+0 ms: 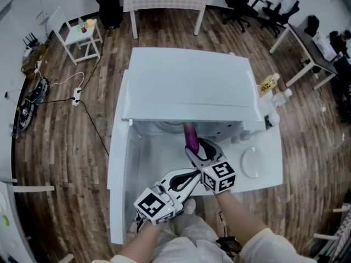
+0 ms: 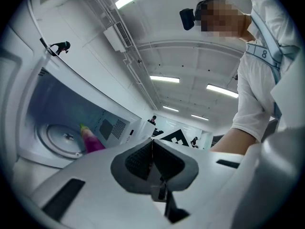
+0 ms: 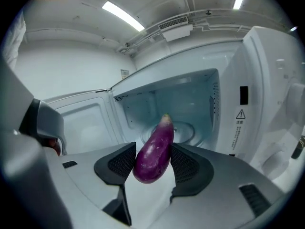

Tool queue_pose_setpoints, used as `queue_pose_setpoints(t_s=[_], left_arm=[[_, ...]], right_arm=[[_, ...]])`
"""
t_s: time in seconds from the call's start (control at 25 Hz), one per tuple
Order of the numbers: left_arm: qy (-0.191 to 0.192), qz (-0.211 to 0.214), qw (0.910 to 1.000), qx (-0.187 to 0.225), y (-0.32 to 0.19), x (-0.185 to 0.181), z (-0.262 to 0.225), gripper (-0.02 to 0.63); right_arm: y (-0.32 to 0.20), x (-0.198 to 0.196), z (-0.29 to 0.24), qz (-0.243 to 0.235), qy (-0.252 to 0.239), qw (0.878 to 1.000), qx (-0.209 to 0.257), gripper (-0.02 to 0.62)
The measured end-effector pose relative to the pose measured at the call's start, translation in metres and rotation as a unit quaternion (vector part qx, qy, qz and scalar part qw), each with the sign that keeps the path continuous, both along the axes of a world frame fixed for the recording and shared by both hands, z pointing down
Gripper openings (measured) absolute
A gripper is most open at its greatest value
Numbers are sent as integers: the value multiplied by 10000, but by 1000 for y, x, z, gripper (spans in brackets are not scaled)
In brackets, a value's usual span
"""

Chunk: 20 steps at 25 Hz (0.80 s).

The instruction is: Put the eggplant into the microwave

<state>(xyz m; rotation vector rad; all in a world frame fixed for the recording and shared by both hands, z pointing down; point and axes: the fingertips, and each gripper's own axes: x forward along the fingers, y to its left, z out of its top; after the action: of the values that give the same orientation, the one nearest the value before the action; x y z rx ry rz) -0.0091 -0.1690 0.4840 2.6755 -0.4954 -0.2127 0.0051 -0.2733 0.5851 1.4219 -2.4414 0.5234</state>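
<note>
The white microwave [image 1: 186, 81] takes up most of the bench [image 1: 270, 171]. Its door [image 1: 117, 190] is swung wide open on the left side, and its opening faces the person. Inside, the round glass turntable [image 3: 189, 130] lies flat in the middle of the oven floor, and nothing can be seen on it.

The right gripper [image 3: 153, 165] is at the front edge of the opening, tilted a little downward. Its jaws stand wide, and the ribbed pads press on both flanks of the eggplant [image 3: 155, 149], so it has a firm hold. The left gripper [image 2: 152, 149] is just behind and to the left of the right gripper, on the door side. Its jaws are closed together with nothing between them.

The eggplant is in the air at the mouth of the oven, in no contact with the oven floor. Its long axis runs along the jaws, with the green stem end leading toward the turntable and the fat purple end back between the pads.

The turntable lies straight ahead of the stem and slightly below it, so the right hand is the nearer one. My judgement is that the next move is a short push inward along the eggplant's own length, then lowering it onto the glass before the jaws let go. Sitting on its rounded flank, it could roll once released.
</note>
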Motion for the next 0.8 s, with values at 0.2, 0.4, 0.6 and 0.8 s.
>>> queue_pose_setpoints(t_s=[0.2,0.4,0.6,0.8], left_arm=[[-47,-406,9990,-180,-18,-9,15,3],[-157,-753,9966,-293,-35,-15,32,3],[-228,-1170,9922,-353,-58,-24,42,3],[-277,-1365,9894,-408,-69,-27,49,3]], right_arm=[[-23,-2,9,-4,55,10000,-44,247],[-44,-6,15,-71,40,10000,-20,247],[-62,-9,18,-116,18,9999,-1,247],[-79,-14,23,-131,-8,9999,6,247]])
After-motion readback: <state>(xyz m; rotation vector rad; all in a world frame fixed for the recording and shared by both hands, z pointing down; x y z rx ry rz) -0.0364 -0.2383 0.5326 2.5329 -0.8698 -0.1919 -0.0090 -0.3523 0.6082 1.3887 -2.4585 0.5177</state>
